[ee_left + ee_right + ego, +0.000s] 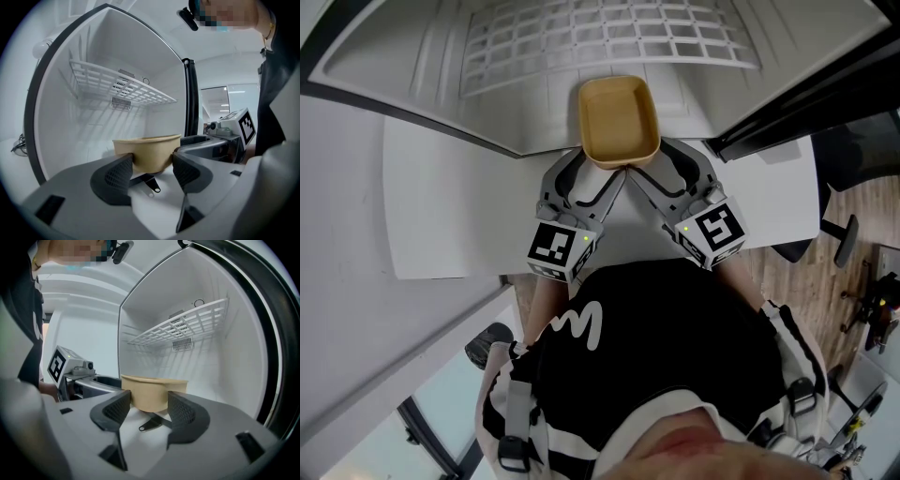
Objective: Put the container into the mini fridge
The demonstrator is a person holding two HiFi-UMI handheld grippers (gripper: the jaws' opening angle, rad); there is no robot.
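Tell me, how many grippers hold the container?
2. The left gripper is shut on the near left corner of the container. The right gripper is shut on its near right corner. No other gripper shows.

Tan container [619,120]. White mini fridge [422,66] interior, white grid wire shelf [600,42]. Grey left gripper [602,178] and right gripper [639,178]; pads [117,176] black, cross-hatched; marker cubes [558,246] black-and-white squares.

White table [441,216], wooden floor [861,208], perhaps a chair [853,141].

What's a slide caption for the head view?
Left gripper and right gripper hold tan container at open mini fridge, below its wire shelf.
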